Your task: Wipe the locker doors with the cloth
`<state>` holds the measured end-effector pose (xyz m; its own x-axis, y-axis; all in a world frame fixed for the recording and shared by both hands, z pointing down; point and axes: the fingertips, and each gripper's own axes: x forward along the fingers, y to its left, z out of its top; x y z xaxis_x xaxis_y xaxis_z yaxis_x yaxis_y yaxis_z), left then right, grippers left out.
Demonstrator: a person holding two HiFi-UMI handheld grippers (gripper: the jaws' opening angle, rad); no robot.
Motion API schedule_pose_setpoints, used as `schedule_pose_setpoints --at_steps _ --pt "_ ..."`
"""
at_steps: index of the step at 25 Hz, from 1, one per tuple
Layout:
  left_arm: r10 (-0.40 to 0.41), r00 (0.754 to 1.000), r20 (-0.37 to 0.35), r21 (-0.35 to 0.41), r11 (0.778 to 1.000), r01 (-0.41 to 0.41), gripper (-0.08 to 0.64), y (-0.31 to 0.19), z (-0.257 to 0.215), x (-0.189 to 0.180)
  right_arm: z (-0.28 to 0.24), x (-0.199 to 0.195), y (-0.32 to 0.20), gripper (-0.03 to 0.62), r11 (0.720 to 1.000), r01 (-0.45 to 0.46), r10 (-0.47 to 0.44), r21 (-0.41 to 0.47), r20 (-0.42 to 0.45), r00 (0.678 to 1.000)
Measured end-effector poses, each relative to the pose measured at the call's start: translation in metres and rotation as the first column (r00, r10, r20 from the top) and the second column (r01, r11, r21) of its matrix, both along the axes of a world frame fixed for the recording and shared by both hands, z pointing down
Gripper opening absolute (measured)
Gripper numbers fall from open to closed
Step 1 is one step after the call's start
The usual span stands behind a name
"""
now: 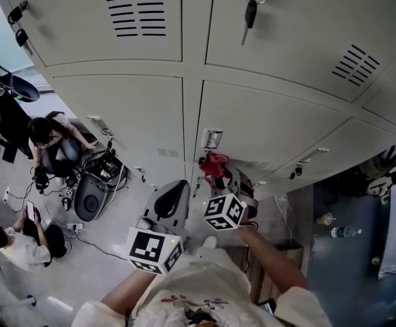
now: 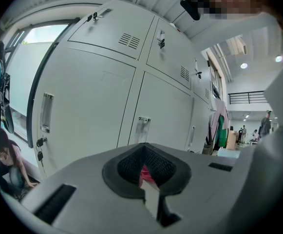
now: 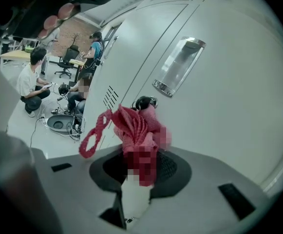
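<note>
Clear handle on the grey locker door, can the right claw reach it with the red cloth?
Probably yes: the right claw, shut on the red knitted cloth, points at that pale grey locker door, and nothing shows between the cloth and the clear plastic handle close by.

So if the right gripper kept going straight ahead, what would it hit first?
Probably the locker door, just below its recessed handle. The red cloth clamped in the right gripper sticks out ahead, so it would touch first; the gap is hard to judge.

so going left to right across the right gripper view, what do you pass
crouching person in white → red cloth → door handle
</note>
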<state>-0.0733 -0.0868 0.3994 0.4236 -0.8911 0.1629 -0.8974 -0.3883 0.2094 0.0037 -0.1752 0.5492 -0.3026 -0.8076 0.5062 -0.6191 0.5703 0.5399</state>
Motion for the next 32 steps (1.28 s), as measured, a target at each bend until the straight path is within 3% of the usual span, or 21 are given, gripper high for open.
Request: schedule_pose_setpoints --at_steps 14,24,29,32 --pt "-0.009 1.0 0.003 -0.01 1.0 0.009 0.005 0.001 0.003 -0.008 0.015 -0.031 0.001 0.098 0.998 0.044 -0.043 -0.049 0.02 0.999" --pt "-0.023 1.0 0.01 0.007 1.0 0.023 0.005 0.001 -0.002 -0.017 0.026 -0.059 0.011 0.098 0.989 0.121 -0.114 -0.085 0.087 0.99" --pt "-0.027 1.0 0.011 0.007 1.0 0.027 0.005 0.001 -0.001 -0.02 0.023 -0.073 0.037 0.098 0.972 0.196 -0.17 -0.13 0.184 0.968" --pt "-0.025 1.0 0.016 0.009 1.0 0.025 0.005 0.001 0.0 -0.021 0.015 -0.077 0.064 0.098 0.951 0.245 -0.175 -0.191 0.321 0.931"
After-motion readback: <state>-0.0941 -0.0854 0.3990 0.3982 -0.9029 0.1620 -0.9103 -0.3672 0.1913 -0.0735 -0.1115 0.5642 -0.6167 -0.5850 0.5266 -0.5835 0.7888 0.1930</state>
